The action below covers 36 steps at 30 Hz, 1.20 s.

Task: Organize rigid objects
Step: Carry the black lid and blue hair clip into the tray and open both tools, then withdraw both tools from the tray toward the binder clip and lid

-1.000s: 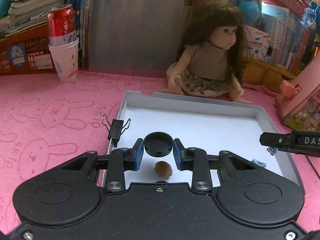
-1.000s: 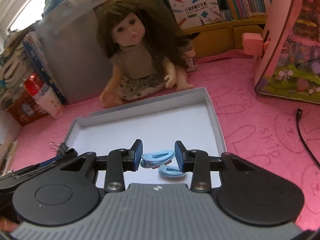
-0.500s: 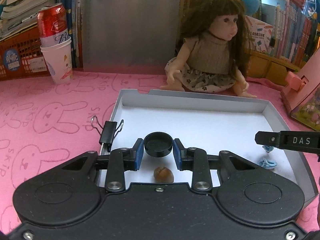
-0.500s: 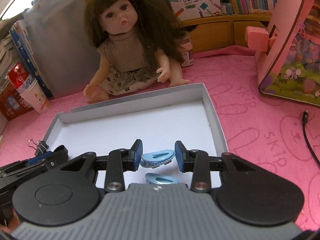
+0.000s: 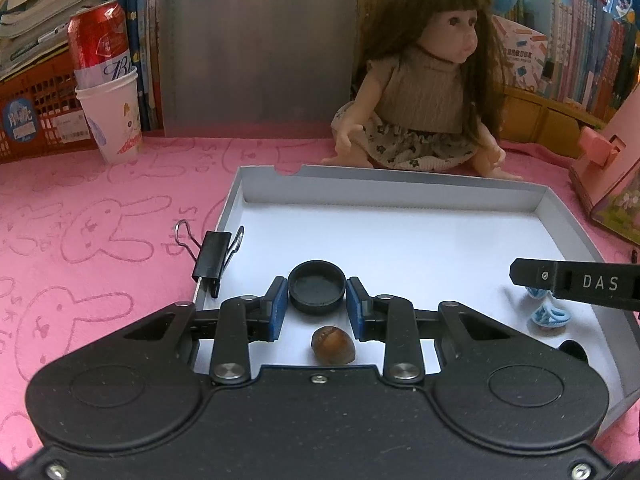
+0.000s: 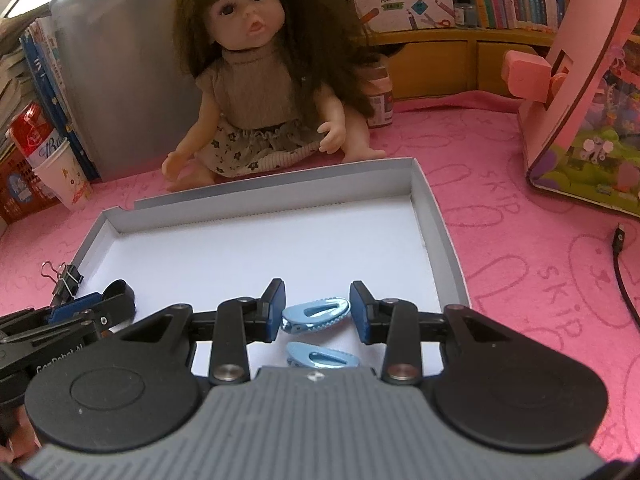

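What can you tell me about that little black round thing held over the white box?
The black cap is a small, shallow round lid, apparently matte plastic, its hollow side facing up. The left gripper pinches it between blue-padded fingers, level, above the near-left part of the white tray. Only the pads touch it; a brown nut lies below.

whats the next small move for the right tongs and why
Probably open wider and back off. The right tongs have just been opening around the upper light blue metal hair clip, which sits low over the shallow white cardboard tray beside a second blue clip.
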### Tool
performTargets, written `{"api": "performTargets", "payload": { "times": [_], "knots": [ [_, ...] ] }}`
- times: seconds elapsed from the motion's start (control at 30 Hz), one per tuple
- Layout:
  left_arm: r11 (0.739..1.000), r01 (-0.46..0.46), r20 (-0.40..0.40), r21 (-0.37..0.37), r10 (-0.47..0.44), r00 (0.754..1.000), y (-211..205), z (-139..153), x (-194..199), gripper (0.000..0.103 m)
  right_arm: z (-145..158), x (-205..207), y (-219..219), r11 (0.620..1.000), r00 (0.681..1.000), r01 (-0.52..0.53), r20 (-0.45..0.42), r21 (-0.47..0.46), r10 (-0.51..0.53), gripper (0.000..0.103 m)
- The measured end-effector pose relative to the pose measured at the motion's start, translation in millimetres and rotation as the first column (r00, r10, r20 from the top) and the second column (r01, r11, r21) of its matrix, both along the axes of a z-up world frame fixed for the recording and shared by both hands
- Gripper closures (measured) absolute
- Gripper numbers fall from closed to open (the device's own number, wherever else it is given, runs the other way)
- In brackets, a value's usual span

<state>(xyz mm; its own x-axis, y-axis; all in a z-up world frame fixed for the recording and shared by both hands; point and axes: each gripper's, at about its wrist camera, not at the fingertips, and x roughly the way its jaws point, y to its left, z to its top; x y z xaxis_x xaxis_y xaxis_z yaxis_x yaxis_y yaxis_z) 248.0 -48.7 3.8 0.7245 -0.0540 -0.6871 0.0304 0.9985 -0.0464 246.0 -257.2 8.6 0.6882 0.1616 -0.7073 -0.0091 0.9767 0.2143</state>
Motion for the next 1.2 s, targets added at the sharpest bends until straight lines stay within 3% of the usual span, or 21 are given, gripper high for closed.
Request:
{"api": "performTargets", "payload": {
  "times": [0.13,0.2,0.27,0.5,0.57,0.8,1.2],
  "knots": [
    [1.000,-0.004,-0.004,-0.011,0.004,1.000,1,1,-1,0.073,1,0,0,1.000,1.000,-0.004,0.001,0.003,0.004,0.056],
    [1.000,0.000,-0.002,-0.030,0.000,1.000,3,4,-2,0.066,1,-1,-1,1.000,1.000,-0.001,0.009,0.006,0.001,0.045],
    [0.999,0.005,0.011,-0.040,-0.004,1.000,4,8,-5,0.059,4,-3,0,1.000,1.000,-0.004,0.022,0.003,0.004,0.044],
    [0.999,0.013,0.055,-0.051,-0.010,0.998,8,27,-25,0.050,19,-20,2,0.999,0.996,-0.036,0.086,-0.018,0.038,0.035],
    [0.999,0.027,0.069,-0.037,-0.024,0.997,6,31,-35,0.042,23,-29,4,0.998,0.992,-0.056,0.108,-0.035,0.059,0.031],
    [0.996,0.081,0.100,-0.024,-0.079,0.992,2,42,-73,0.034,32,-73,15,0.979,0.967,-0.147,0.189,-0.140,0.172,0.019],
    [0.984,0.177,0.114,0.027,-0.179,0.977,0,44,-141,0.028,38,-141,14,0.961,0.936,-0.229,0.236,-0.155,0.261,0.016]
  ]
}}
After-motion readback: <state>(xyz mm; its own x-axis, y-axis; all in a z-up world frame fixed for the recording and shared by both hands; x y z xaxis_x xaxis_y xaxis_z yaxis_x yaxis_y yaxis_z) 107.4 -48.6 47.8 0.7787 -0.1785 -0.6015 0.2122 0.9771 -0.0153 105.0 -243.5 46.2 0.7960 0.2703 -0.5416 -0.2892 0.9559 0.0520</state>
